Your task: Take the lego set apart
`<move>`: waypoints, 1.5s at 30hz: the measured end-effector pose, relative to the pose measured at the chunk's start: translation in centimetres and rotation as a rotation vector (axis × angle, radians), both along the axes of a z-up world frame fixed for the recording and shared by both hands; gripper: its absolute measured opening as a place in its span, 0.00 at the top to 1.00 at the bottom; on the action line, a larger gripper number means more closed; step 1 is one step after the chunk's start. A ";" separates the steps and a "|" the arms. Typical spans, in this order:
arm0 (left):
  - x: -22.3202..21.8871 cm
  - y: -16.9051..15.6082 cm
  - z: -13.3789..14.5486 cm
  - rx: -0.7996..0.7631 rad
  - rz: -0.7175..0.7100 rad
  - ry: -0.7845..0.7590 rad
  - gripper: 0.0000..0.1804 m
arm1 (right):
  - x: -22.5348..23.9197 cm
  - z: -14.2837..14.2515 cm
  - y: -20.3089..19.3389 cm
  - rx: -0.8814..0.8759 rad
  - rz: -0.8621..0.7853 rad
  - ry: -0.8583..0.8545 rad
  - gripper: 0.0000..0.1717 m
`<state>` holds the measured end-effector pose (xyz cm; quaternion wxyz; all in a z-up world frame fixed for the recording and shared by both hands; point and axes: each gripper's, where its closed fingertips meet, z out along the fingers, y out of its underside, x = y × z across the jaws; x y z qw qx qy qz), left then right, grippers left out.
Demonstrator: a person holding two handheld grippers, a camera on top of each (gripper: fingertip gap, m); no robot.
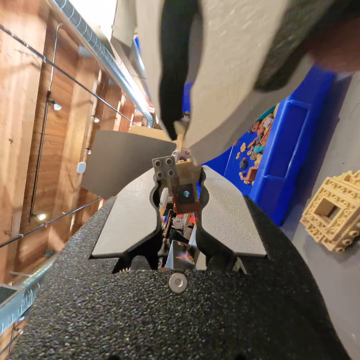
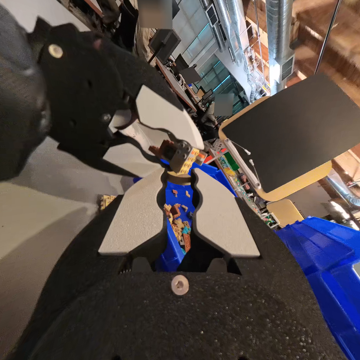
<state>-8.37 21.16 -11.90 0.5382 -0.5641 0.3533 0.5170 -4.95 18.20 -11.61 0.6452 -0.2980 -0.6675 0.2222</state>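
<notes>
My left gripper is shut on a small brick assembly made of a grey four-stud plate, a tan brick, and black and brown pieces. In the right wrist view the left gripper reaches in from the upper left with the assembly, which also shows yellow and orange pieces. My right gripper is shut on a tan piece, held right under the assembly's end. In the left wrist view the right gripper comes down from above, its tips against the tan brick.
A blue bin with several loose bricks stands on the grey table; it shows below my right fingers. A tan square brick structure lies beside the bin. A black chair with a wooden edge stands beyond. Spacing between my two grippers at the tips: around 5 centimetres.
</notes>
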 end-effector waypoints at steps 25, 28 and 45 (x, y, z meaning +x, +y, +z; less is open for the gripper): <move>4.9 -3.3 2.8 -0.054 -0.734 -0.656 0.79 | 1.9 3.4 -0.8 -0.659 0.392 0.005 0.85; 5.2 -3.3 2.6 -0.030 -0.694 -0.517 0.79 | 2.1 3.2 -1.4 -0.712 0.423 -0.040 0.86; 6.6 -4.7 4.1 -0.139 -0.954 -0.943 0.79 | 3.0 3.3 0.2 -0.509 0.323 0.036 0.87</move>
